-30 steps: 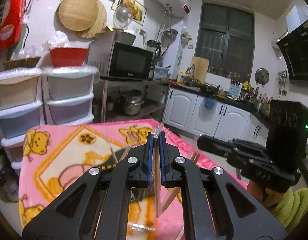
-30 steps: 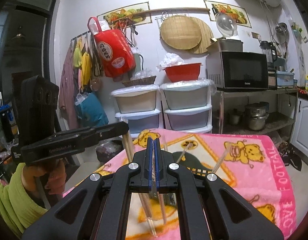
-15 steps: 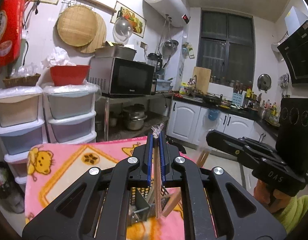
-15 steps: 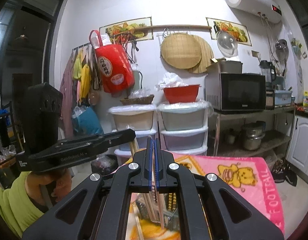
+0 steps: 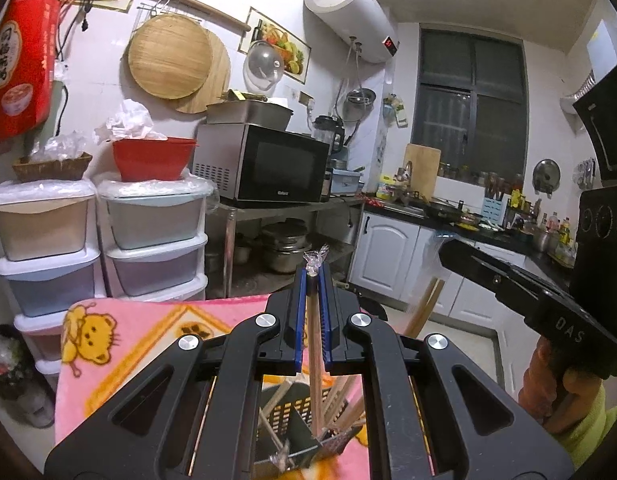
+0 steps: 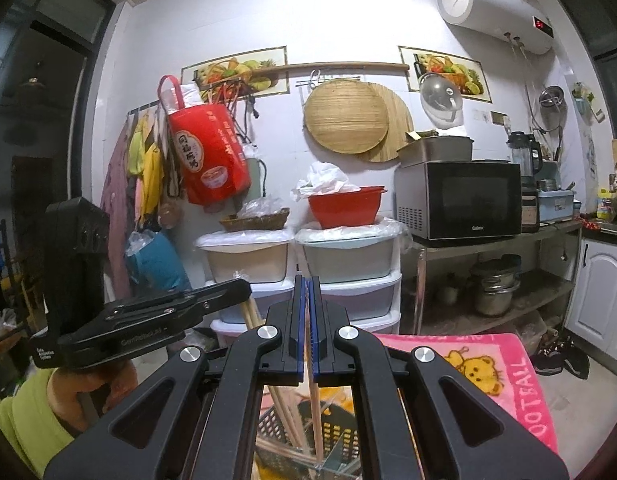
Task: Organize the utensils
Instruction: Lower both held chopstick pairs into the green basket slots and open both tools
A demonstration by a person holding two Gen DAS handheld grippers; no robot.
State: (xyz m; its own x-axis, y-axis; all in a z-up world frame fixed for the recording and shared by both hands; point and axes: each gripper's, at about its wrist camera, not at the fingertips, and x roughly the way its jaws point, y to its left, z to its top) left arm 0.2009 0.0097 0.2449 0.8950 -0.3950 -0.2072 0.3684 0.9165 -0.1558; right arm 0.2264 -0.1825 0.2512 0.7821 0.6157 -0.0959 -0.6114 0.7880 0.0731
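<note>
My left gripper [image 5: 312, 280] is shut on a wrapped pair of wooden chopsticks [image 5: 314, 360] that hangs down into a dark slotted utensil basket [image 5: 304, 420] on the pink blanket. Several chopsticks lean in the basket. My right gripper [image 6: 307, 284] is shut on another wrapped pair of chopsticks [image 6: 314, 404], also hanging down into the basket [image 6: 332, 440]. The right gripper shows at the right of the left wrist view [image 5: 508, 280], and the left gripper shows at the left of the right wrist view [image 6: 148, 320]. Both are above the basket.
The table carries a pink bear-print blanket [image 5: 120, 344]. Behind it stand stacked plastic drawers [image 5: 148, 240], a red bowl [image 5: 150, 158] and a microwave [image 5: 264, 164] on a metal rack. White kitchen cabinets [image 5: 388, 256] are at the right.
Both grippers have risen and tilted up with their chopsticks. The chopsticks now hang steeply with their lower ends in the basket, which has come into view below.
</note>
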